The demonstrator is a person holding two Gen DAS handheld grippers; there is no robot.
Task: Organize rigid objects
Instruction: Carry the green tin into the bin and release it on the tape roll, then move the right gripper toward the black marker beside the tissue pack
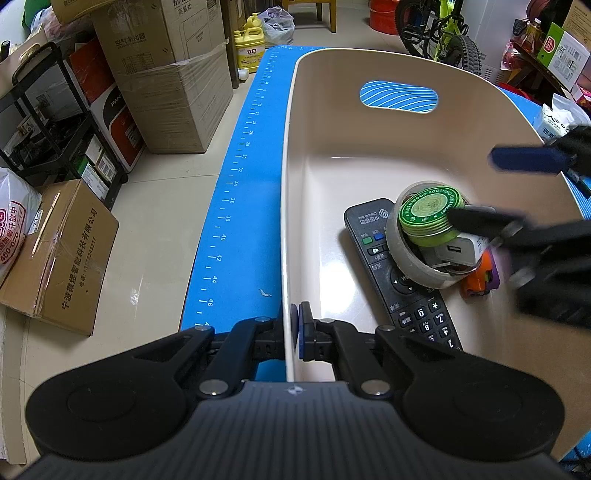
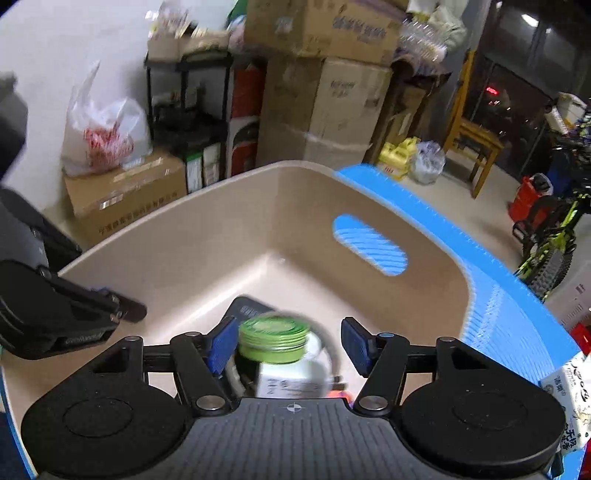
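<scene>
A beige plastic bin (image 1: 332, 122) stands on a blue mat (image 1: 236, 177). My left gripper (image 1: 297, 330) is shut on the bin's left wall. Inside lie a black remote (image 1: 373, 236), a grey bowl (image 1: 413, 266) holding a green round tin (image 1: 428, 212) and a white charger (image 1: 456, 251), and an orange and purple object (image 1: 484, 275). My right gripper (image 2: 288, 345) is open above the bowl, with the green tin (image 2: 271, 338) between its fingers, apart from both. It shows blurred in the left wrist view (image 1: 498, 188). The bin also shows in the right wrist view (image 2: 207, 236).
Cardboard boxes (image 1: 166, 74) and a black shelf (image 1: 55, 129) stand on the floor left of the table. Yellow bottles (image 1: 251, 44) and a green bicycle (image 1: 443, 33) are at the back. A white packet (image 2: 569, 398) lies on the mat right of the bin.
</scene>
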